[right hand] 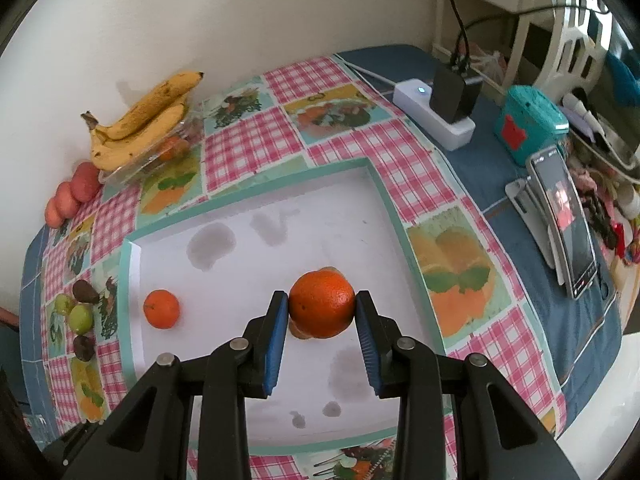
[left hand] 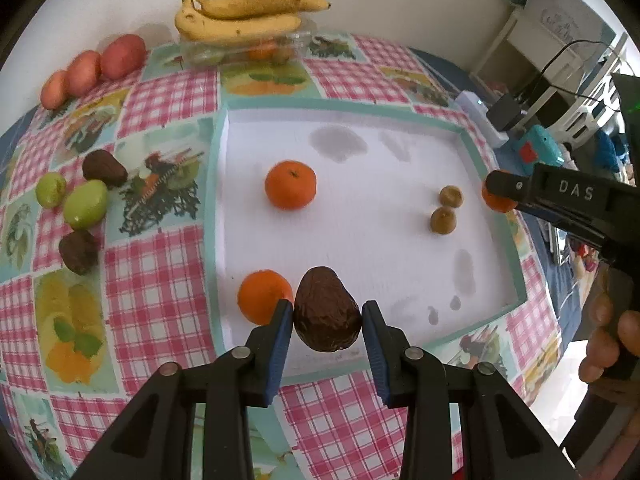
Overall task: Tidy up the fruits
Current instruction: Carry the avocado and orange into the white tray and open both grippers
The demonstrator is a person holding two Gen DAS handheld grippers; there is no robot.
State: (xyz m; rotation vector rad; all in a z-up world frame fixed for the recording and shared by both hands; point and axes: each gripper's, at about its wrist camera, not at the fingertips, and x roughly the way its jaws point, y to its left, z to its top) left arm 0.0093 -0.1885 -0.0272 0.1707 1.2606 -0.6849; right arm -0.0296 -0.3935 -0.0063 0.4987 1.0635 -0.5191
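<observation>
My left gripper (left hand: 326, 314) is shut on a dark brown avocado (left hand: 326, 308) over the near edge of the white tray (left hand: 360, 112). An orange (left hand: 262, 296) sits just left of it, touching the left finger. Another orange (left hand: 291, 185) lies mid-tray, and two small kiwis (left hand: 446, 208) lie toward the right. My right gripper (right hand: 322, 306) is shut on an orange (right hand: 322, 304) above the tray (right hand: 256, 420); it hides most of the kiwis beneath. In the left wrist view the right gripper (left hand: 496, 196) comes in over the tray's right rim.
Bananas (left hand: 240, 16) rest on a clear container at the wall, with red fruits (left hand: 96, 68) to their left. Green fruits (left hand: 86, 204) and two dark avocados (left hand: 104, 168) lie left of the tray. A power strip (right hand: 436, 116), a teal box (right hand: 528, 120) and a phone on a stand (right hand: 564, 224) stand on the right.
</observation>
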